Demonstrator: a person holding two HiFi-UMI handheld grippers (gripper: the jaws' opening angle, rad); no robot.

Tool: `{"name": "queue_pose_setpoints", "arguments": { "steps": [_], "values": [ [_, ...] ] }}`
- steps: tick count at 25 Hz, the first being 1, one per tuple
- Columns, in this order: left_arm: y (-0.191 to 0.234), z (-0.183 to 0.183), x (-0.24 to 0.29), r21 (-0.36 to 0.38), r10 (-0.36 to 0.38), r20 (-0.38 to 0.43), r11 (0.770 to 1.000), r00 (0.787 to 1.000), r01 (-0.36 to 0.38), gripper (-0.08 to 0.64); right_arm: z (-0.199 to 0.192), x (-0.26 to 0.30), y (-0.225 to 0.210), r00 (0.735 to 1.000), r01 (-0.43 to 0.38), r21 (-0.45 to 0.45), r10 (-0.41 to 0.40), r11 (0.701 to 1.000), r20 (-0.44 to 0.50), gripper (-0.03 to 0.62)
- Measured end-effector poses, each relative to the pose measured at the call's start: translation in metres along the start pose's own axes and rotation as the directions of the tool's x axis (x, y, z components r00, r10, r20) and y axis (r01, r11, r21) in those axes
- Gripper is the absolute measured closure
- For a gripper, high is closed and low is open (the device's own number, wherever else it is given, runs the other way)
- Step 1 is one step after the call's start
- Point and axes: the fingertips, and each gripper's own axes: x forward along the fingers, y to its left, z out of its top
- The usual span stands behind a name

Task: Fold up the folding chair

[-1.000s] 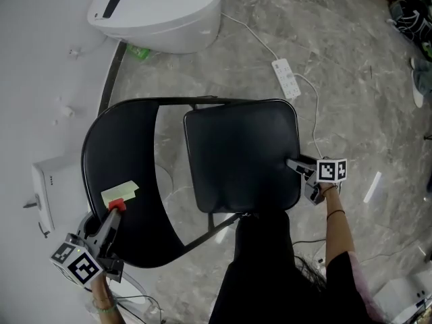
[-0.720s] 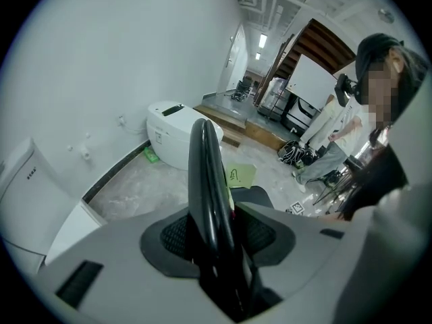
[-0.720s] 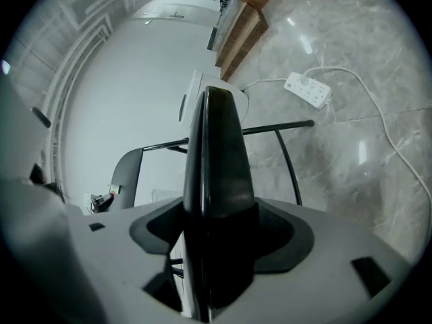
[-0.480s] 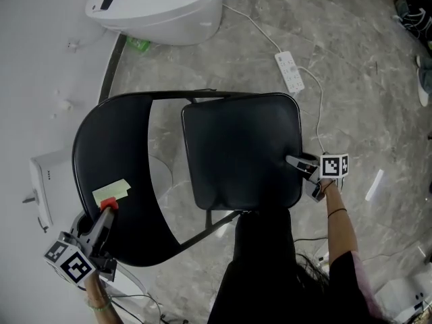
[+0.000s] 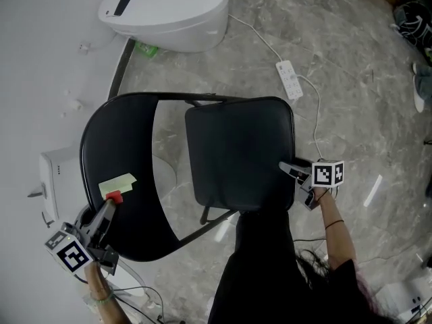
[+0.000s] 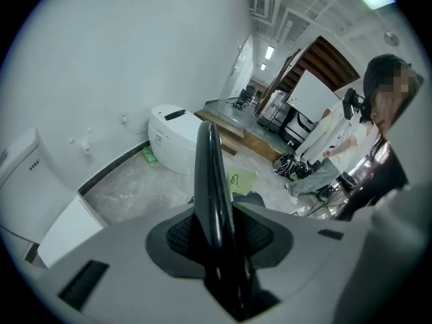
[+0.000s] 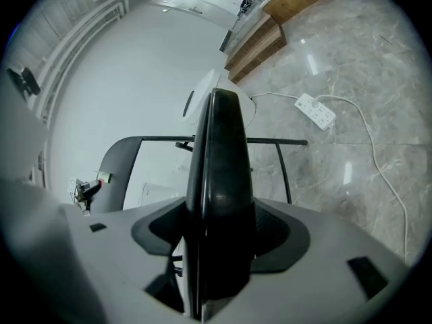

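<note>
Head view: the black chair (image 5: 202, 160) stands unfolded on a grey marbled floor (image 5: 351, 59), just in front of the person's dark clothes (image 5: 260, 268). Its padded seat (image 5: 239, 154) is a glossy rounded square lying flat. The curved backrest (image 5: 118, 160) arcs round the chair's left side, with a gap between it and the seat, and carries a pale yellow note (image 5: 118, 182). Thin black frame tubes (image 5: 202, 99) join the two at the far side. The left gripper (image 5: 108, 206) bites the backrest's near edge just below the note. The right gripper (image 5: 290, 169) bites the seat's right edge. Beyond the chair sits a white appliance (image 5: 169, 9), to the chair's far right a power strip (image 5: 290, 79), and to its left a white box (image 5: 54, 184). Left gripper view: the left gripper (image 6: 219, 238) has just been closing and its pads clamp the thin edge of the backrest (image 6: 206, 160), which rises upright between them, with the note (image 6: 241, 181) just beside it. Right gripper view: the right gripper (image 7: 219, 241) is clamped on the thick rounded edge of the seat (image 7: 223, 147), seen end on. Past it are the backrest (image 7: 121, 160) and a frame tube (image 7: 270, 140), and right of the chair lies the power strip (image 7: 316, 110).
</note>
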Motion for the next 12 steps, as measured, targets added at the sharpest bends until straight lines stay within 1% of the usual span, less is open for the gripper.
{"name": "queue_pose_setpoints", "arguments": {
  "steps": [5,8,11,12],
  "values": [
    [-0.011,0.013,-0.016,0.015,0.001,-0.002,1.000,1.000,-0.001,0.442,-0.005,-0.013,0.040,0.999,0.033,-0.018,-0.033,0.999,0.000,0.310],
    [-0.018,0.024,-0.032,-0.017,-0.021,0.011,1.000,1.000,0.022,0.446,0.001,-0.019,0.072,1.000,0.021,-0.023,-0.020,1.000,0.016,0.320],
    [-0.025,0.033,-0.045,-0.055,-0.063,0.038,0.996,0.997,0.065,0.458,0.010,-0.017,0.101,1.000,0.009,-0.055,-0.007,0.998,0.029,0.333],
    [-0.028,0.036,-0.051,-0.062,-0.073,0.046,0.995,0.996,0.076,0.466,0.011,-0.015,0.112,1.000,-0.006,-0.063,0.008,0.998,0.028,0.337]
  ]
}}
